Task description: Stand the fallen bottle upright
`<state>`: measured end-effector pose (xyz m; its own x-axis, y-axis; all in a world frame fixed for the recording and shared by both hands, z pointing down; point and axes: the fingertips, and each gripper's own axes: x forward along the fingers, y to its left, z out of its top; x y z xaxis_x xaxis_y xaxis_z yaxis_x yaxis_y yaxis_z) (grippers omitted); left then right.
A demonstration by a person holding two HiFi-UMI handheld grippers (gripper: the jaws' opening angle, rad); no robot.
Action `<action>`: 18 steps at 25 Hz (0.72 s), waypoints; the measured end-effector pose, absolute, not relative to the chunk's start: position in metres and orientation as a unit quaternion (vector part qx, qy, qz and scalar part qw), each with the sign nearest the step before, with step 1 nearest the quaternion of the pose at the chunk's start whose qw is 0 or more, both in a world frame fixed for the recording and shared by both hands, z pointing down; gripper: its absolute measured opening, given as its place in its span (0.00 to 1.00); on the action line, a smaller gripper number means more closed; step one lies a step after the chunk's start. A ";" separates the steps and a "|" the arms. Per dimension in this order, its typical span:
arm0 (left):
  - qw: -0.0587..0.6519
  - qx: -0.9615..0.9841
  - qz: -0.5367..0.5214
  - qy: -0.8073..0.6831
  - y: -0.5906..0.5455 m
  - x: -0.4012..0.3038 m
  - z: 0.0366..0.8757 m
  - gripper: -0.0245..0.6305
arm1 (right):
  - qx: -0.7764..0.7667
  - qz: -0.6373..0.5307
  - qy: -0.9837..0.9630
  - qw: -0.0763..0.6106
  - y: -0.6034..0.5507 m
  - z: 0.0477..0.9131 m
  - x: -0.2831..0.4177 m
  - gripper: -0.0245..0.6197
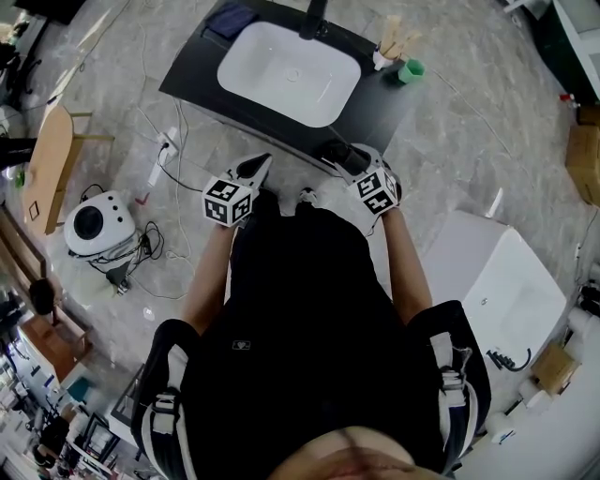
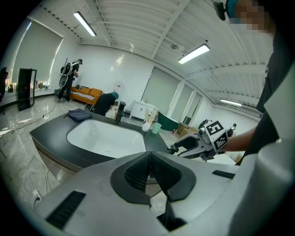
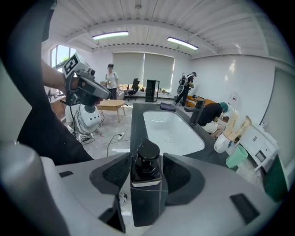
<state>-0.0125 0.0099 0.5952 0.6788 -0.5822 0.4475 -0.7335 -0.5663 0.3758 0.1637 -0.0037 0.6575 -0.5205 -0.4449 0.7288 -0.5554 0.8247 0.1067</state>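
A black square pump bottle (image 3: 146, 186) stands upright between the jaws of my right gripper (image 3: 147, 168), its pump head (image 3: 147, 159) on top and its base hidden behind the gripper body. The jaws are open, with a thin gap beside the bottle on the right. In the head view the right gripper (image 1: 342, 157) reaches over the near edge of the black countertop (image 1: 202, 66). The bottle is hard to make out there against the dark top. My left gripper (image 1: 255, 169) hangs short of the counter's edge. Its pads are closed on nothing (image 2: 150, 173).
A white sink (image 1: 291, 70) with a black tap (image 1: 314, 19) fills the counter. A green cup (image 1: 411, 70) and a white brush holder (image 1: 382, 58) stand at its right end, a dark cloth (image 1: 230, 19) at the far left. Cables and a white machine (image 1: 94, 225) lie on the floor.
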 end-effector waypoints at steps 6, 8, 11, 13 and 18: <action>0.272 0.876 0.140 -0.372 0.013 0.003 0.597 0.06 | 0.341 0.113 -0.870 0.337 0.008 0.645 0.194 0.16; 0.270 0.878 0.141 -0.370 0.014 0.010 0.596 0.06 | 0.351 0.125 -0.873 0.314 0.010 0.641 0.201 0.14; 0.267 0.880 0.144 -0.365 0.015 0.018 0.595 0.06 | 0.357 0.133 -0.875 0.299 0.012 0.641 0.208 0.13; 0.266 0.881 0.147 -0.363 0.016 0.020 0.595 0.06 | 0.355 0.137 -0.876 0.296 0.014 0.642 0.207 0.13; 0.263 0.881 0.150 -0.365 0.014 0.025 0.594 0.06 | 0.349 0.137 -0.880 0.291 0.016 0.643 0.206 0.13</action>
